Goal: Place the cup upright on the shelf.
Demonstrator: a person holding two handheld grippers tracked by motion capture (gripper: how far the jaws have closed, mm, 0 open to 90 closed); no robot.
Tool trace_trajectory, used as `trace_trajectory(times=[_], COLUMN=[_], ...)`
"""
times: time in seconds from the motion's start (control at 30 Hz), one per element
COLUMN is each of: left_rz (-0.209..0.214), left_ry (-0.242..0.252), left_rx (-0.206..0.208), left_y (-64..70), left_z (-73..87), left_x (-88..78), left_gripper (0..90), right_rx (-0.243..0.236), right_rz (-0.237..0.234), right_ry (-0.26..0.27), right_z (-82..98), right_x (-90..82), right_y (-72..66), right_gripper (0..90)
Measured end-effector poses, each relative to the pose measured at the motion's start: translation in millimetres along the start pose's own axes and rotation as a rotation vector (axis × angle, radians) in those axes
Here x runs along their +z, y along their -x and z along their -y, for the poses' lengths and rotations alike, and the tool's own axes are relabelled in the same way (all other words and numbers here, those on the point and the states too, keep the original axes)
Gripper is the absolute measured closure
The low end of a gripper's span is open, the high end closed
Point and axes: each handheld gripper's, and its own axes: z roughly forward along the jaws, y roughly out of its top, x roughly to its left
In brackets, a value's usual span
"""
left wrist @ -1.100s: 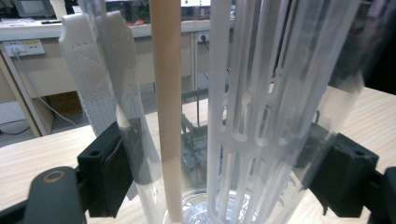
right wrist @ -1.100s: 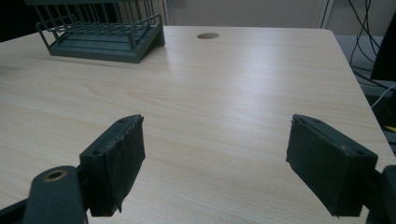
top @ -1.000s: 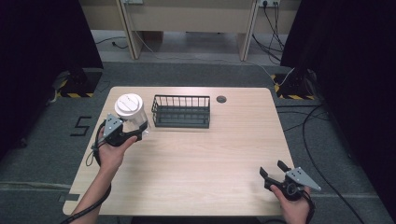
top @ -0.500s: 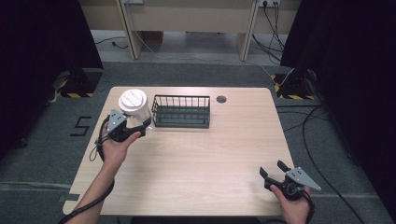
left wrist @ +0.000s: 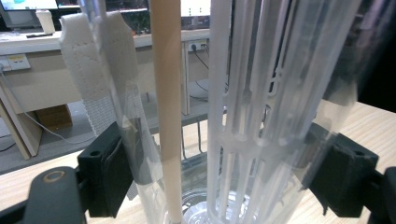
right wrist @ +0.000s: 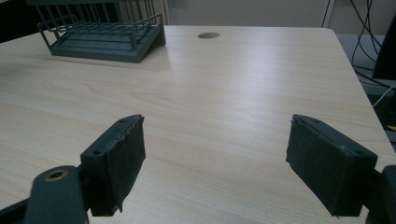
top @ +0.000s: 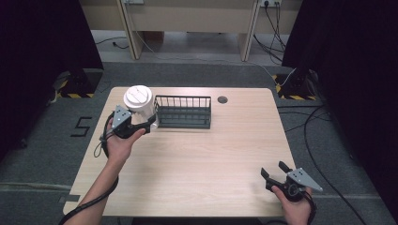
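A clear plastic container (top: pixel 144 111) with a round white lid (top: pixel 138 97) is held off the table just left of a dark wire rack (top: pixel 183 111). My left gripper (top: pixel 149 121) is shut on its lower body. In the left gripper view the container (left wrist: pixel 243 93) stands between both jaws; inside it are a wooden stick (left wrist: pixel 167 107) and white plastic pieces (left wrist: pixel 100 70). My right gripper (top: pixel 273 169) rests open near the table's front right corner, and in the right gripper view its jaws (right wrist: pixel 217 158) stand wide apart over bare wood.
The wire rack (right wrist: pixel 102 35) stands at the back middle of the light wooden table (top: pixel 197 159). A round cable hole (top: pixel 222 99) lies to its right. Cables and dark curtains surround the table on grey floor.
My left gripper has carried the container a little to the right and farther back, closer to the rack's left end. The right gripper has stayed still.
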Motion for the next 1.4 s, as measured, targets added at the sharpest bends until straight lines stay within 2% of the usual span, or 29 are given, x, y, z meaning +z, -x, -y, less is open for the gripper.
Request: trace_trajectory(times=[1.4], left_rz=[0.027], left_ry=[0.013], left_rx=[0.015], left_y=[11.2], left_z=[-21.0], left_x=[37.0], left_gripper=[18.0], right_rx=[0.004], right_rz=[-0.006], right_ry=[0.001], right_z=[0.1], right_x=[-0.3], right_y=[0.3], right_gripper=[20.2])
